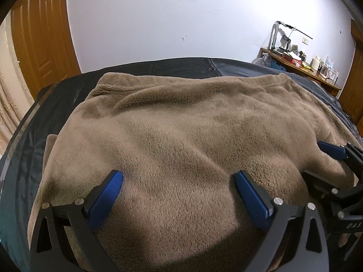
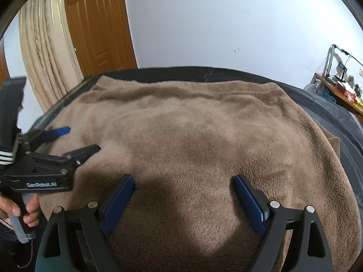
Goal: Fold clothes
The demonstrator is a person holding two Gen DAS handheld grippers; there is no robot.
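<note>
— What carries the clothing?

— A bed (image 1: 172, 66) with a dark, slightly shiny cover, showing as a band along the far side and down both flanks.

— And what lies on it?

— One brown fleece garment (image 1: 181, 124), spread nearly flat, touching the cover all round. Its far hem runs close to the bed's far edge. Soft creases cross the upper part, and a small flap sticks out at the left edge in the left wrist view.
</note>
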